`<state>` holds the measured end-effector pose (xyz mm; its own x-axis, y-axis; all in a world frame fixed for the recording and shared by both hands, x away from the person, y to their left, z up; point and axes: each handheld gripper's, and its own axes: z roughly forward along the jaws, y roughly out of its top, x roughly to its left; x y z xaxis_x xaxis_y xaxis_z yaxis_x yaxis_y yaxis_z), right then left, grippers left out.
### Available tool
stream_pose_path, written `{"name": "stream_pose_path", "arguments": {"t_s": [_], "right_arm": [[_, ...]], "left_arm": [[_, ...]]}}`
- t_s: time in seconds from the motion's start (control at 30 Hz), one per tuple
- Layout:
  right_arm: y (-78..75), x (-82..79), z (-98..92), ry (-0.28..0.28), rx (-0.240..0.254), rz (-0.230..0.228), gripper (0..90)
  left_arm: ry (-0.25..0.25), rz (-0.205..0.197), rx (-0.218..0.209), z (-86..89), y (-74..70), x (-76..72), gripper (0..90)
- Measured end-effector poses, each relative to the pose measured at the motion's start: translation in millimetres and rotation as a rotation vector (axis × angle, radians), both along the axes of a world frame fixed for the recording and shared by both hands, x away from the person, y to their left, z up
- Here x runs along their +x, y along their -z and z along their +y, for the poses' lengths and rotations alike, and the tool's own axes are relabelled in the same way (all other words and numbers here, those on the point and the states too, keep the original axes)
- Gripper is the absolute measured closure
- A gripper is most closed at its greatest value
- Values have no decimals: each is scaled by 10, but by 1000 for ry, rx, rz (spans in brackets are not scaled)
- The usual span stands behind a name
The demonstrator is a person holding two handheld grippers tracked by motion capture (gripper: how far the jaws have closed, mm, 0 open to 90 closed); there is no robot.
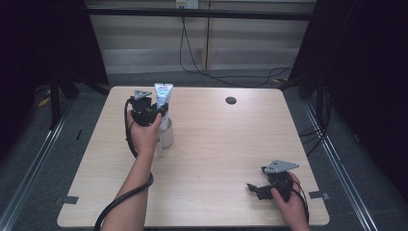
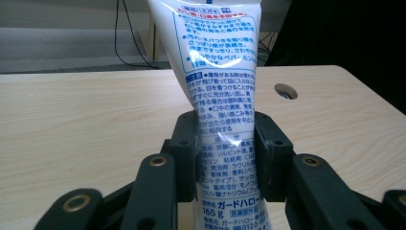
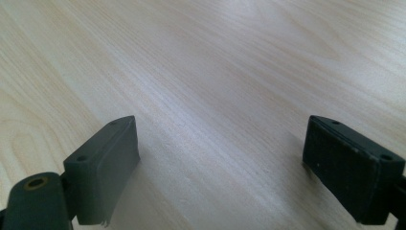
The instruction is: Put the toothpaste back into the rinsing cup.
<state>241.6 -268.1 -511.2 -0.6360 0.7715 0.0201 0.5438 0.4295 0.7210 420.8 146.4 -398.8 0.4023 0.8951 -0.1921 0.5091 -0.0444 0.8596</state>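
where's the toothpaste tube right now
In the high view the toothpaste tube stands upright at the table's far left, clamped in the left gripper just above a white cup.

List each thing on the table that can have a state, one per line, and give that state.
Tube: upright, pinched between the left tongs, above the cup.
Cup: white, standing upright on the table, partly hidden behind the hand.
Left tongs: shut on the tube.
Right tongs: open, nothing between them, low over bare table.
Cable hole: open, nothing through it.
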Motion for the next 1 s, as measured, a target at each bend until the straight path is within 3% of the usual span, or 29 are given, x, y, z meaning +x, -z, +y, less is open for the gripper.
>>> {"name": "stream_pose_path", "arguments": {"t_s": [0.7, 1.0], "right_arm": [[-1, -2, 0, 1, -2, 0, 119], [-2, -2, 1, -1, -2, 0, 119]], "left_arm": [[1, 7, 28, 5, 157, -41, 645], [2, 9, 34, 8, 146, -54, 639]]}}
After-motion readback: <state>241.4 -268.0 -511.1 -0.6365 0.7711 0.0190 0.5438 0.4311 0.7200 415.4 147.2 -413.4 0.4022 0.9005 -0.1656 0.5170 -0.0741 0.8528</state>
